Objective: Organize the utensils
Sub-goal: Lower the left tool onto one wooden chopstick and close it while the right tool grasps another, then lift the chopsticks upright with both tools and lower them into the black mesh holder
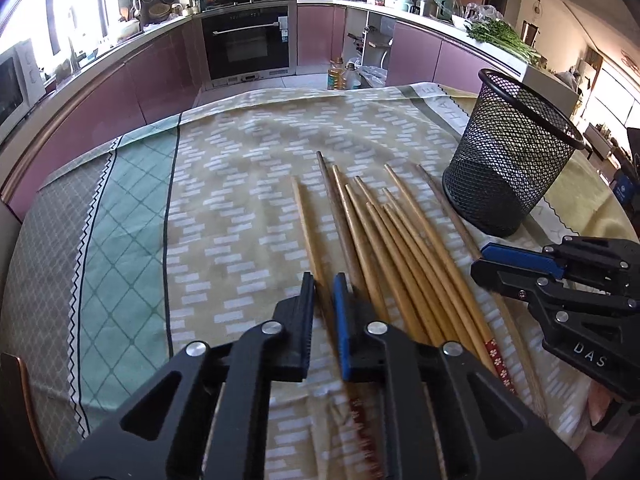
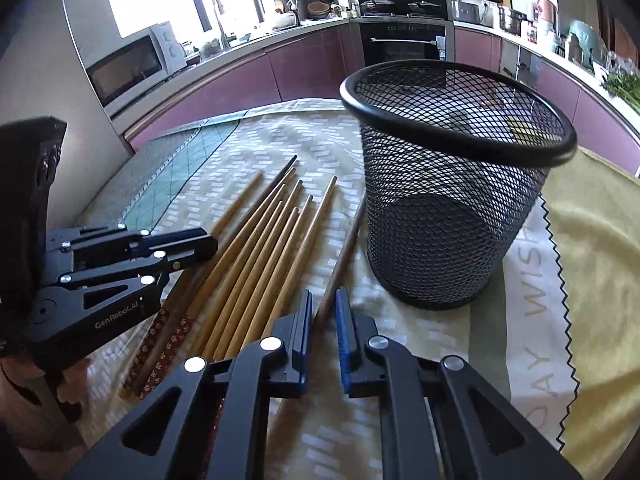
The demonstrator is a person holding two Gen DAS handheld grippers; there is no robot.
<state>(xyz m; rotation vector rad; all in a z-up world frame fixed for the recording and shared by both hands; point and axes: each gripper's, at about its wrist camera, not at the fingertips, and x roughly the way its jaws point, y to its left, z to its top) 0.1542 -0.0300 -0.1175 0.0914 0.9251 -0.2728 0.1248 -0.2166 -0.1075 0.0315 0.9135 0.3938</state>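
Note:
Several wooden chopsticks (image 1: pixel 396 248) lie side by side on a patterned tablecloth (image 1: pixel 240 184); they also show in the right wrist view (image 2: pixel 256 248). A black mesh cup (image 1: pixel 508 156) stands upright to their right, also seen close in the right wrist view (image 2: pixel 448 192); it looks empty. My left gripper (image 1: pixel 324 280) hovers low with its jaws narrowly apart around the leftmost chopstick (image 1: pixel 310 236). My right gripper (image 2: pixel 324 300) is narrowly open over a darker chopstick (image 2: pixel 344 252) beside the cup. Each gripper shows in the other's view: the right gripper (image 1: pixel 484 260) and the left gripper (image 2: pixel 208 246).
The table's far edge (image 1: pixel 280 94) faces purple kitchen cabinets and an oven (image 1: pixel 248 40). Oil bottles (image 1: pixel 340 76) stand on the floor beyond. A yellow cloth (image 2: pixel 592 248) lies to the right of the cup. A microwave (image 2: pixel 132 64) sits on the left counter.

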